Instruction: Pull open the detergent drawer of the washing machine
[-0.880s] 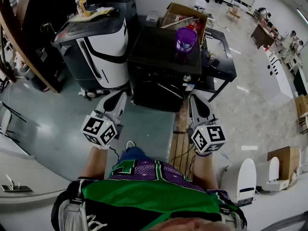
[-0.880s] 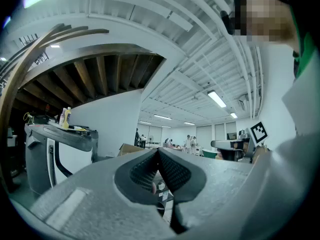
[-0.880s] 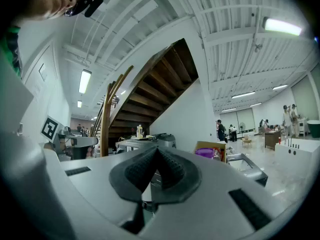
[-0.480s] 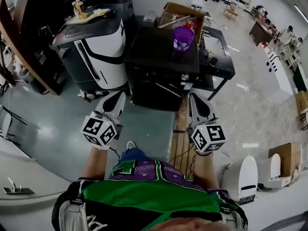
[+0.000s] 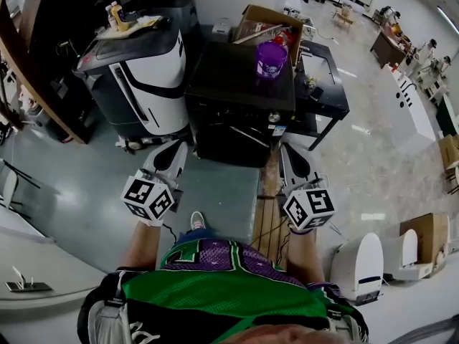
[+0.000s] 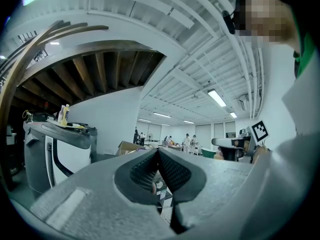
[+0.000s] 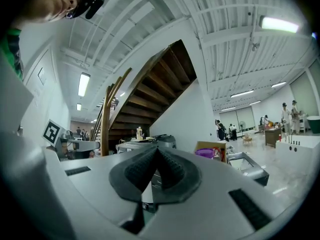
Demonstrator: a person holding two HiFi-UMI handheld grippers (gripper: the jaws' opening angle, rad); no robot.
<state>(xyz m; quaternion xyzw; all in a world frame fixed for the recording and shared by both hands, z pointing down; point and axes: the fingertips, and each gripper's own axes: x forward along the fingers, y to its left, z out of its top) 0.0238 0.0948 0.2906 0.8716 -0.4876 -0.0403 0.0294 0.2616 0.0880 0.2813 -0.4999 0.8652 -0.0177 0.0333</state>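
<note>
The black washing machine (image 5: pixel 240 84) stands straight ahead in the head view, its front panel (image 5: pixel 237 131) facing me with a round knob (image 5: pixel 273 117) at the upper right. I cannot make out the detergent drawer on that dark front. My left gripper (image 5: pixel 175 147) is held level just short of the machine's lower left corner, jaws shut and empty, its pads meeting in the left gripper view (image 6: pixel 157 152). My right gripper (image 5: pixel 287 151) is level near the lower right corner, also shut on nothing (image 7: pixel 156 151). Neither touches the machine.
A purple tub (image 5: pixel 271 57) sits on the machine's top. A grey-and-white appliance (image 5: pixel 136 70) stands close on the left, a cardboard box (image 5: pixel 269 21) behind, a black table (image 5: pixel 326 84) on the right. A wooden pallet (image 5: pixel 269 210) lies underfoot, and white units (image 5: pixel 358 264) stand lower right.
Both grippers keep nearly the same place and stay shut. A shoe has come forward into view between them.
</note>
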